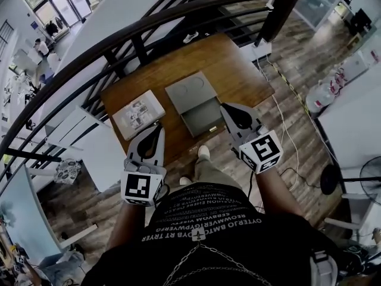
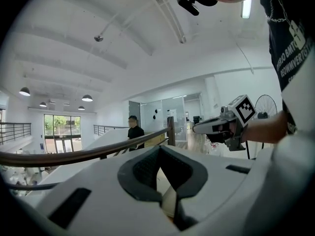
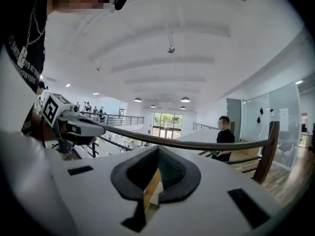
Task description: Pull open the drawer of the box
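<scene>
1. Brown wood makes up the square surface (image 1: 238, 76), which stands on a wooden plank floor (image 1: 297, 100) far below the head camera.
2. A flat grey box (image 1: 191, 90) with two round rings marked on its top sits on the surface.
3. The grey drawer (image 1: 202, 118) of the box is pulled out toward the person, so you can look down into it. A small handle (image 1: 212, 128) shows at its front edge.
4. A white flat square thing with pictures on it (image 1: 138, 113) lies just to the left of the box.
5. The white left claw (image 1: 159, 126) is held up in the air over the near edge of the surface, well apart from the box. Its two tips are pressed together and nothing is between them.
6. The white right claw (image 1: 225, 107) is also held high. In the head view it shows over the right side of the drawer, but it touches nothing. Its tips are together too, with nothing in them.
7. The left marker cube (image 1: 143, 186) and the right marker cube (image 1: 262, 151) have black and white squares on them.
8. Both gripper views look across a big white room. A dark curved handrail (image 1: 149, 22) runs past, and a person in black clothes (image 2: 134, 132) stands behind it.
9. The person's light shoe (image 1: 203, 152) shows beside the near edge of the surface.
</scene>
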Demonstrator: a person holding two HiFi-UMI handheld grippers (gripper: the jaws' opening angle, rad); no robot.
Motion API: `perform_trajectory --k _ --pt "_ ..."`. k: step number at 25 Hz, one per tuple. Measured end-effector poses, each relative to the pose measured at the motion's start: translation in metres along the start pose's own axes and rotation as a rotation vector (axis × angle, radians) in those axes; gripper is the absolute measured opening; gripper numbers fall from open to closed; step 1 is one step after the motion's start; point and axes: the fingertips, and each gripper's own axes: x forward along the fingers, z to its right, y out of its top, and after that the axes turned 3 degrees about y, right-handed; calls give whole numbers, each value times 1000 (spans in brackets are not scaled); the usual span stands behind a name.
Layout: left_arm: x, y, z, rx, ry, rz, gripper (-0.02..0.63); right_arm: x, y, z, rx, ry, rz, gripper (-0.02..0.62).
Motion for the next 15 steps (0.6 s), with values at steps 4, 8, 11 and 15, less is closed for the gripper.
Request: perform_trajectory --k 4,8,11,15 --pt "-1 -1 2 -16 -14 -6 5 -7 6 1 -3 -3 -8 -6" --pt "-6 -1 -1 -26 -4 -5 5 -14 7 1 16 3 -13 -6" --pt "-8 -1 -4 -28 5 -4 5 -13 14 -1 30 22 8 -6" --pt "-13 2 -2 -29 13 4 5 -13 25 -9 15 44 23 -6"
